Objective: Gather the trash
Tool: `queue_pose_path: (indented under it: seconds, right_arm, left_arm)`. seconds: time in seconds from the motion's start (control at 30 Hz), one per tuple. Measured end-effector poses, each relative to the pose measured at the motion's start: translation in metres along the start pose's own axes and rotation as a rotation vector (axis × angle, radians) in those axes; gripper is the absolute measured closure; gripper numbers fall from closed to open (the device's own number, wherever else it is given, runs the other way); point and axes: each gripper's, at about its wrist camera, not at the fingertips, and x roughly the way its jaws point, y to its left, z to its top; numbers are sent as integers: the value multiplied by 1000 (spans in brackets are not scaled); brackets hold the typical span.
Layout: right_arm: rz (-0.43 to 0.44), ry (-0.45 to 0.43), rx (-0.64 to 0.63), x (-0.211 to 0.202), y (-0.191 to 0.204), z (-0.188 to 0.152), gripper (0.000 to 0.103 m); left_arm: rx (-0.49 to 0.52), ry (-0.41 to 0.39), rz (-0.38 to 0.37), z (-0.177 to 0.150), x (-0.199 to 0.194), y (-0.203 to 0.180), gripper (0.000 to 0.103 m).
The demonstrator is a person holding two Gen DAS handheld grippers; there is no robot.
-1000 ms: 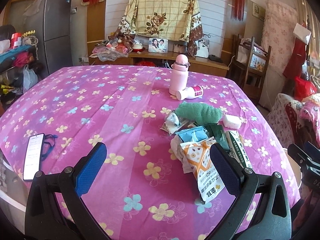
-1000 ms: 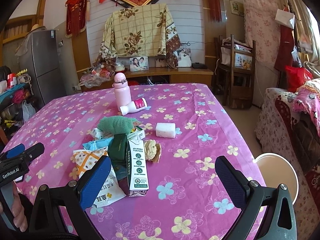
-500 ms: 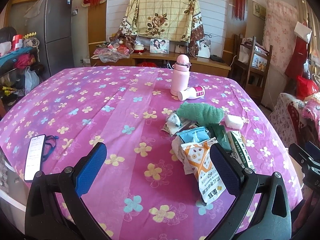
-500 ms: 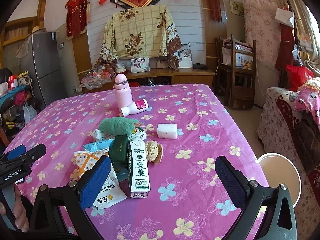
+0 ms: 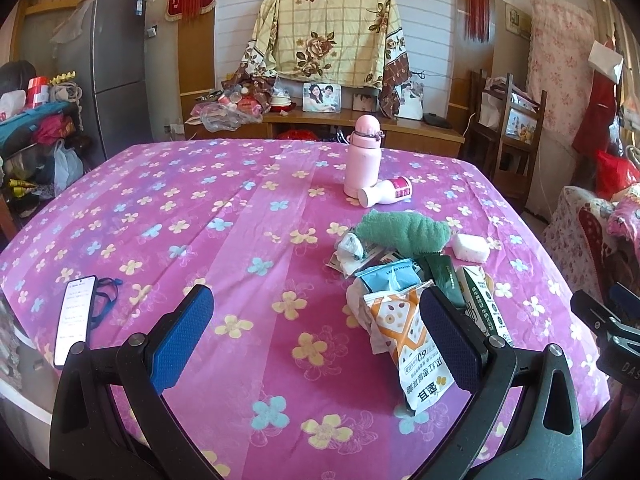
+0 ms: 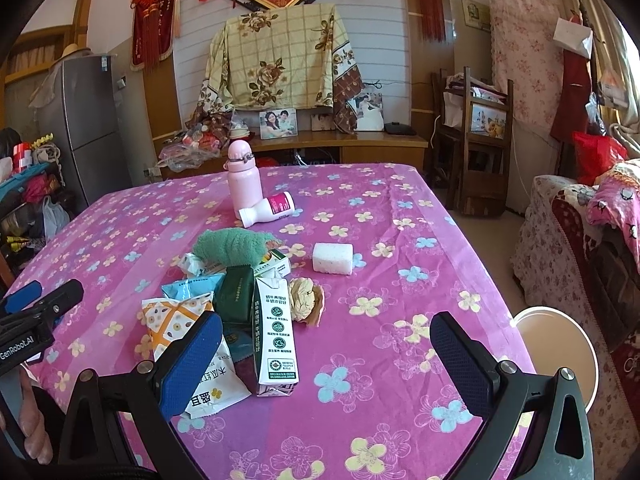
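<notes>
Both claws are hanging wide open above the table (image 5: 168, 216), gripping nothing. The left claw (image 5: 316, 332) is sitting with the orange snack bag (image 5: 404, 328) at its 2 o'clock, just inside its right pad. The right claw (image 6: 328, 356) is framing the milk carton (image 6: 276, 332), with the crumpled paper ball (image 6: 304, 300) at 12 o'clock and the green towel (image 6: 230, 245) lying beyond the trash pile.

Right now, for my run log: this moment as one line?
left tool: open, empty | right tool: open, empty | trash pile: untouched on table | step: approach
</notes>
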Motion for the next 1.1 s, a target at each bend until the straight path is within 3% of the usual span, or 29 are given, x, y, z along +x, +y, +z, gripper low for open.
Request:
queue_pose_path:
  seconds: [1.1]
  right_arm:
    - [-19, 31, 9, 14, -6, 0, 0]
  left_arm:
    - [6, 16, -11, -7, 7, -7, 1]
